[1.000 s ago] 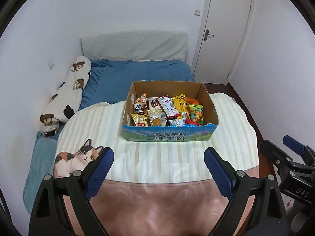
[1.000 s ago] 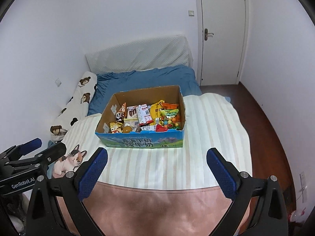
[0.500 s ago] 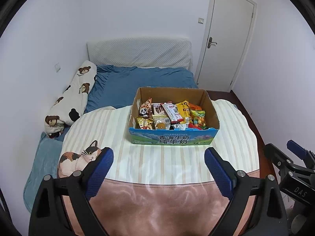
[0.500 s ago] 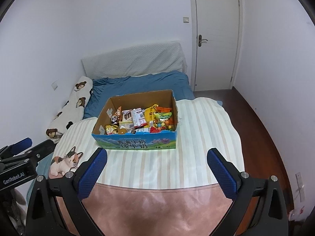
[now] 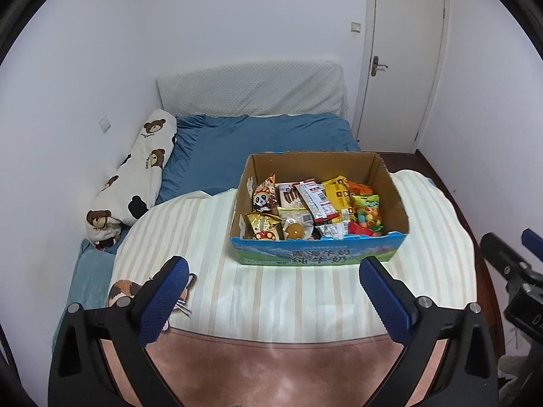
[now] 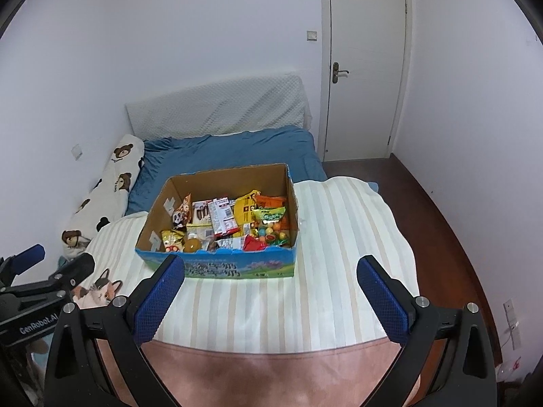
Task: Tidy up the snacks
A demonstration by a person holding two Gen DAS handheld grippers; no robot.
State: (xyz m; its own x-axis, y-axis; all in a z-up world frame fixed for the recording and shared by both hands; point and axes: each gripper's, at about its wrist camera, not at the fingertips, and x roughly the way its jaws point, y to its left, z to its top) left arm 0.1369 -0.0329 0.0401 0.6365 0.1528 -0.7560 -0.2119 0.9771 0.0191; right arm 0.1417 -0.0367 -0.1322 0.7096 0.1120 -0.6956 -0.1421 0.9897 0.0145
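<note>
An open cardboard box (image 5: 319,254) with a blue printed front stands on a striped blanket (image 5: 271,291) and holds several colourful snack packets (image 5: 315,203). My left gripper (image 5: 271,266) is open and empty, hovering just short of the box's front. The right wrist view shows the same box (image 6: 237,266) and snacks (image 6: 230,220). There my right gripper (image 6: 270,264) is open with nothing between its blue pads, its left finger overlapping the box's near left corner. Each gripper shows at the other view's edge: the right gripper (image 5: 510,239) and the left gripper (image 6: 59,259).
The blanket lies over a bed with a blue sheet (image 5: 264,142) and a bear-print pillow (image 5: 135,176) along the left wall. A cat picture (image 6: 98,288) marks the blanket's near left corner. A shut white door (image 5: 400,68) and dark wooden floor (image 6: 441,220) are on the right.
Both views have drifted a little. The box now sits lower and further right in the left wrist view, lower and further left in the right one. The left jaws stand slightly wider.
</note>
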